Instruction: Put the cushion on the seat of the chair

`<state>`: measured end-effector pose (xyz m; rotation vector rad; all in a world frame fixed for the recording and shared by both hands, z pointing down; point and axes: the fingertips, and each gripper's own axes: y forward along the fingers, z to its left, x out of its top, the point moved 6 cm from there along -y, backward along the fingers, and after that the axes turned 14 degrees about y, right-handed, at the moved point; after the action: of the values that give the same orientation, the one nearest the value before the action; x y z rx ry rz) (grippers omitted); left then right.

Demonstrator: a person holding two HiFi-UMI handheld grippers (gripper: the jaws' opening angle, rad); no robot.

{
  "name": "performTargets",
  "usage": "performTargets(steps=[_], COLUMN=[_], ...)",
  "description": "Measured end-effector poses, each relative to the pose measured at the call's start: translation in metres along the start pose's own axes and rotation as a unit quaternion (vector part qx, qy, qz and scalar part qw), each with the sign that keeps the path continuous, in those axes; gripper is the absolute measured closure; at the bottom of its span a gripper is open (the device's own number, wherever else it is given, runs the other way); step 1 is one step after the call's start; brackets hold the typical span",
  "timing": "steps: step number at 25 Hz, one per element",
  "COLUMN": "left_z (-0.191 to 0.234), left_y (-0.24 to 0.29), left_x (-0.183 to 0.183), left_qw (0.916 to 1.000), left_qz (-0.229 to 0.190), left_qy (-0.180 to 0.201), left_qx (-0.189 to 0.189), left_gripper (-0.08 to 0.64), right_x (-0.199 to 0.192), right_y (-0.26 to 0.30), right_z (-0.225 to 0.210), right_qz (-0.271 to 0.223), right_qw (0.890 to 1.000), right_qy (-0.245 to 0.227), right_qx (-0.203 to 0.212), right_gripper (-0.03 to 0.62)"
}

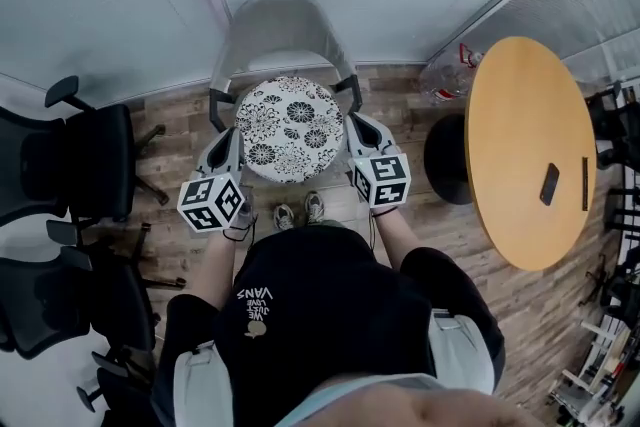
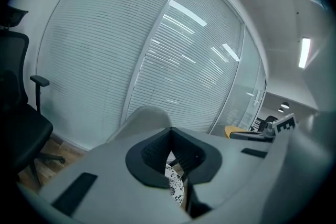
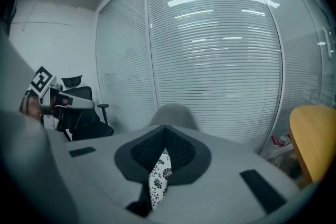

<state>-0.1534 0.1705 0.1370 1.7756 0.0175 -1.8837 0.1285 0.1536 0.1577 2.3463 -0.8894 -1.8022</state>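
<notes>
Can't see the seat of the grey chair (image 1: 285,25) at all: covered from above by the round floral cushion (image 1: 288,128). Can't tell, either, whether cushion and seat are touching. In each gripper view, only a sliver of that pattern between the dark pads (image 3: 181,152), with the chair's curved back beyond. Both black office chairs (image 1: 80,160) cut off at the left edge.

Clamped tight on the cushion's left rim with the left gripper (image 1: 236,140), and on its right rim with the right gripper (image 1: 352,130). Reaching forward with both forearms, jaws aimed away from the body and tipped slightly down, side by side at the same height.

Counting now: one cushion, one grey chair, two office chairs, one round wooden table (image 1: 525,115) at the right, two shoes (image 1: 285,215) just below the cushion.
</notes>
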Motion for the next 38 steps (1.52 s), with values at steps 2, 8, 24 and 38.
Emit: performTargets(steps=[2, 8, 24, 38], left_z=[-0.001, -0.003, -0.004, -0.011], left_y=[-0.002, -0.007, -0.024, -0.027], left_x=[0.004, 0.022, 0.041, 0.043], left_qw=[1.0, 0.9996, 0.9971, 0.9964], left_qz=[-0.006, -0.027, -0.061, -0.068], left_qy=[-0.001, 0.007, 0.043, 0.05], left_qx=[0.0, -0.005, 0.011, 0.004], left_gripper=[0.549, 0.549, 0.549, 0.549], right_x=[0.003, 0.025, 0.042, 0.049], right_y=[-0.001, -0.008, -0.019, -0.03], right_z=[0.002, 0.011, 0.021, 0.032], right_qz=[-0.004, -0.031, -0.071, -0.08], right_qw=[1.0, 0.999, 0.997, 0.995], right_qy=[-0.002, -0.009, -0.017, -0.041], right_qx=[0.003, 0.016, 0.03, 0.046], right_gripper=[0.575, 0.574, 0.574, 0.575])
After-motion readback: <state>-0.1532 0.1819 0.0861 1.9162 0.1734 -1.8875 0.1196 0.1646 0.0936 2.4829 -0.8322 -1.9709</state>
